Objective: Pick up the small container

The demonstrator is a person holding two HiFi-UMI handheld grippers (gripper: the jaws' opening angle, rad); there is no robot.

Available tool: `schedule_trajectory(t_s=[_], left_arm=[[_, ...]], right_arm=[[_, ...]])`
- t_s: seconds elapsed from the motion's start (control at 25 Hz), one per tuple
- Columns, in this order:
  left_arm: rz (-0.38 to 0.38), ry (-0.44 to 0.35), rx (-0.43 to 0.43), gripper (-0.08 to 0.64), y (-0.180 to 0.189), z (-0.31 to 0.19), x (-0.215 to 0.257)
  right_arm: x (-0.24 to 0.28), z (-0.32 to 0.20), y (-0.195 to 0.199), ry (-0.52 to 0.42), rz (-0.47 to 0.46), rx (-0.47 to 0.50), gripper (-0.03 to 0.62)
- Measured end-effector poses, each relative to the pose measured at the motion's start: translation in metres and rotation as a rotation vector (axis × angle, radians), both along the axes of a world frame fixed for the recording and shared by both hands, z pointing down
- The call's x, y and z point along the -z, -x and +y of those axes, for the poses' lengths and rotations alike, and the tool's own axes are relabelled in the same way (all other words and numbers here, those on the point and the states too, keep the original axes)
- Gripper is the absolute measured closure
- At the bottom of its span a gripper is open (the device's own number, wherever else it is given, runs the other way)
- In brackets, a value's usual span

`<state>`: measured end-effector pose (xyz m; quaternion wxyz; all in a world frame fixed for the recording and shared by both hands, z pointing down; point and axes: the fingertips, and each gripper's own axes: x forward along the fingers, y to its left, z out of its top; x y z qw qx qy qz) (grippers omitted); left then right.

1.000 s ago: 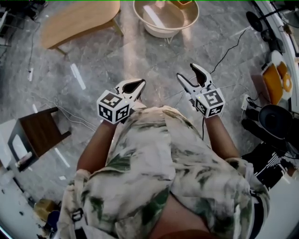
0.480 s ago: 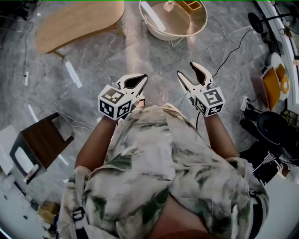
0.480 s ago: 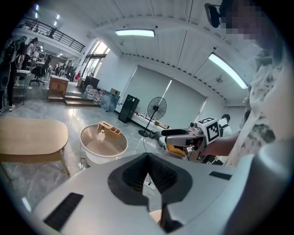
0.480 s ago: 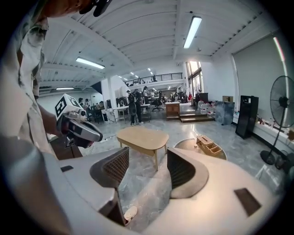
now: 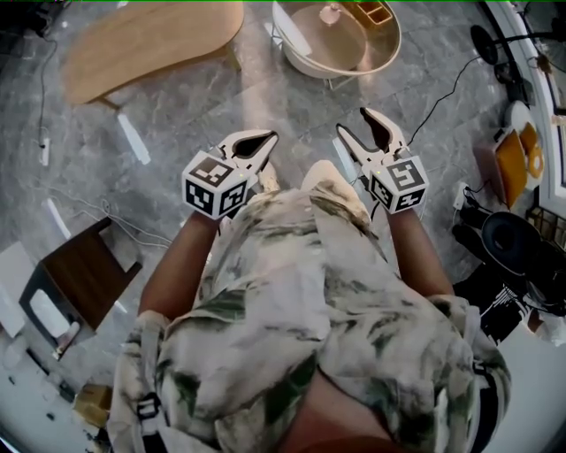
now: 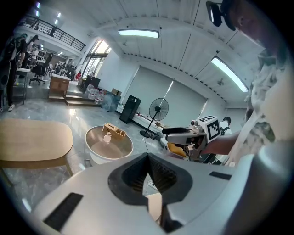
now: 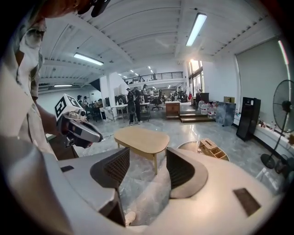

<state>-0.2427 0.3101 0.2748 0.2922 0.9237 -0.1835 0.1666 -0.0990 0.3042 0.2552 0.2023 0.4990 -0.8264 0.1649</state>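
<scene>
A small white container point(image 5: 329, 13) stands on a round tray table point(image 5: 305, 55) at the top of the head view, beside a wooden organiser point(image 5: 372, 11). The left gripper view shows the container point(image 6: 107, 136) on that table point(image 6: 98, 151), well ahead of the jaws. My left gripper point(image 5: 263, 139) point(image 6: 148, 158) is held at waist height, shut with nothing in it. My right gripper point(image 5: 357, 129) point(image 7: 147, 160) is level with it and open. Its jaws have just been closing a little, with nothing between them. Both grippers are far short of the table.
An oval wooden table point(image 5: 150, 40) stands at the upper left and a dark stool point(image 5: 80, 265) at the left. Cables point(image 5: 442, 88) run over the grey marble floor. A standing fan point(image 6: 157, 110) and orange and black gear point(image 5: 517, 155) line the right side.
The person has stepped forward with both grippers held side by side. The round table has slid right in the head view, and a shoe now shows between the grippers.
</scene>
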Motion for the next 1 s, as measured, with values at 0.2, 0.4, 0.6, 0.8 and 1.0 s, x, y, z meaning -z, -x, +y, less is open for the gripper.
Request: schedule_trajectory(t_s=[0.2, 0.4, 0.6, 0.8, 1.0], left_arm=[[0.0, 0.004, 0.02, 0.538, 0.0, -0.023, -0.004], [-0.004, -0.001, 0.048, 0.538, -0.007, -0.054, -0.007], [-0.018, 0.009, 0.086, 0.538, -0.023, -0.097, -0.01], [-0.038, 0.02, 0.102, 0.538, -0.06, -0.144, -0.02], [-0.063, 0.04, 0.095, 0.538, -0.092, -0.188, -0.033]], right_arm=[[-0.007, -0.022, -0.002, 0.008, -0.008, 0.006, 0.324], [-0.018, -0.061, -0.011, 0.011, -0.017, 0.027, 0.324], [-0.03, -0.117, -0.029, 0.018, -0.015, 0.07, 0.327], [-0.044, -0.173, -0.067, 0.028, 0.005, 0.102, 0.334], [-0.066, -0.224, -0.096, 0.05, 0.004, 0.12, 0.334]])
